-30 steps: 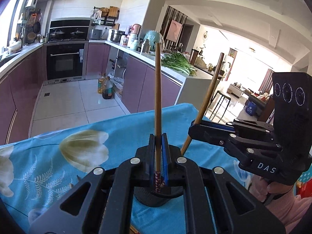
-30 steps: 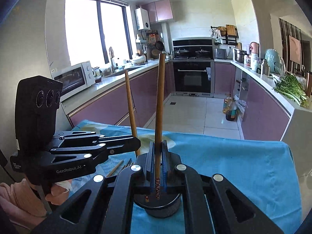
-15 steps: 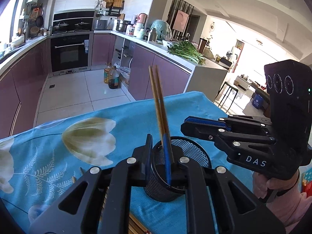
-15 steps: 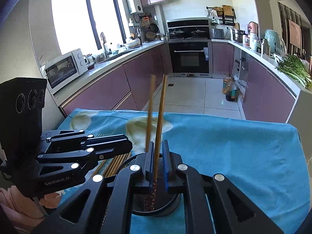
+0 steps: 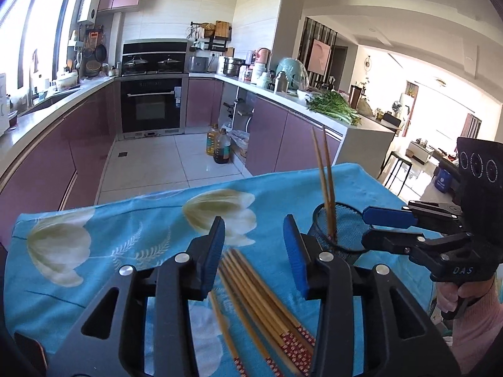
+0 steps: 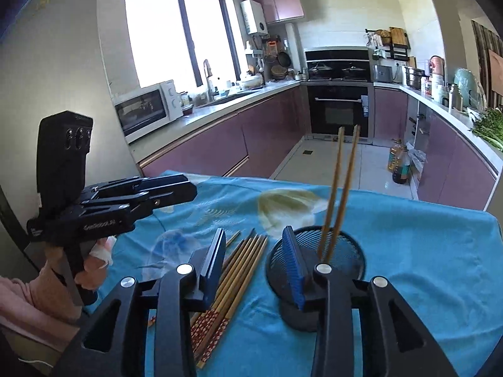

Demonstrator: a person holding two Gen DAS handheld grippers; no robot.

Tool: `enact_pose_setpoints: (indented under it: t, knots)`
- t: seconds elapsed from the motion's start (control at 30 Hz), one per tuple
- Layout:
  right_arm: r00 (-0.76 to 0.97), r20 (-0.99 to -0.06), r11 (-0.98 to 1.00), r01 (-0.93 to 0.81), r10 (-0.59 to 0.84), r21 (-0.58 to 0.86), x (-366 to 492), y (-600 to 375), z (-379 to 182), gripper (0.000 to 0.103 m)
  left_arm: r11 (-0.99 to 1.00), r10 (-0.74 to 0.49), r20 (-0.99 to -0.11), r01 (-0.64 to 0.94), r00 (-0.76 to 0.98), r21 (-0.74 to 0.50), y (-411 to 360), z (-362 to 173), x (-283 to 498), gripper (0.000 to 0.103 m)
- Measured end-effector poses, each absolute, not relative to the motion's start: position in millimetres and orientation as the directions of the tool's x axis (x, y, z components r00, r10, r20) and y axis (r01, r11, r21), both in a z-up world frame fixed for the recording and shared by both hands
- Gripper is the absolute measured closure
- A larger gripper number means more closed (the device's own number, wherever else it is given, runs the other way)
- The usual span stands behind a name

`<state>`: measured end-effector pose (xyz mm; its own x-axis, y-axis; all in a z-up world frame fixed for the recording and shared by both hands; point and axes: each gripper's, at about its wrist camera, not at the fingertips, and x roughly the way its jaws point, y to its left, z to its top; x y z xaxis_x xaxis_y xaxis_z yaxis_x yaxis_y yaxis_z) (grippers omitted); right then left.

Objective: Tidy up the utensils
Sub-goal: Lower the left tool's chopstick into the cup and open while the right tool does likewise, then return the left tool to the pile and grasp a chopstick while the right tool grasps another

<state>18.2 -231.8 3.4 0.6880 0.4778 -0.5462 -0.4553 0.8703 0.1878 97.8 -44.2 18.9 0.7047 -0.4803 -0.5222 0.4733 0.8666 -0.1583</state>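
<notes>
Worktop [image 5: 132, 229] draped in a blue cloth printed with pale tulips, set in a kitchen with mauve cabinets.

Left gripper [image 5: 254, 251]: jaws apart and opening, nothing pressed between the blue pads; hovering over the loose chopsticks [image 5: 261, 301], which show through the gap below. Seen from the right wrist view as a black tool [image 6: 169, 193] held in a hand [image 6: 91, 267] with a pink sleeve, at the left side of the cloth.

Right gripper [image 6: 255, 267]: jaws likewise apart and opening, no chopstick gripped. Left pad over the bundle of loose chopsticks [image 6: 232, 270], right pad in front of the near rim of the mesh cup [image 6: 345, 260]. From the left wrist view, the same gripper [image 5: 377, 226] reaching in from the right, fingertips at the cup's rim, held by a hand [image 5: 452, 295] in a pink sleeve.

Black mesh cup [image 5: 345, 229] standing upright on the cloth, right of the loose bundle. Two chopsticks [image 6: 338, 194] upright inside it, leaning slightly, tips spread apart at the top; also visible from the left wrist view [image 5: 325, 182].

Loose chopsticks lying flat on the cloth, side by side, red patterned ends toward the cameras, one stray stick a little apart on the left.

Behind: oven, microwave, oil bottles on the floor, greens on the far counter.
</notes>
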Motion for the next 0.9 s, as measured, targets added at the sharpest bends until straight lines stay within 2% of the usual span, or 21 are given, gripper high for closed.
enact_pose_setpoints:
  t: [0.17, 0.3, 0.63, 0.9]
  knots:
    - [0.61, -0.645, 0.872, -0.447, 0.461, 0.2, 22.4, -204.4, -34.3, 0.068, 0.879, -0.454, -0.584, 0.448, 0.673, -0.167, -20.2, -9.7, 98.5, 0.064]
    - [0.592, -0.714, 0.907, -0.393, 0.374, 0.15, 27.4, -190.2, -59.0, 0.068, 0.881, -0.442, -0.625, 0.444, 0.644, -0.165, -12.1, -34.1, 102.0, 0.064]
    - [0.576, -0.772, 0.956, -0.257, 0.268, 0.141, 35.8, -190.2, -79.9, 0.068, 0.853, -0.477, -0.684, 0.479, 0.551, -0.208, -19.2, -75.9, 110.5, 0.064]
    - [0.576, -0.784, 0.969, -0.21, 0.231, 0.131, 47.1, -177.8, -93.1, 0.07, 0.855, -0.441, -0.743, 0.488, 0.503, -0.177, -23.2, -100.6, 115.8, 0.064]
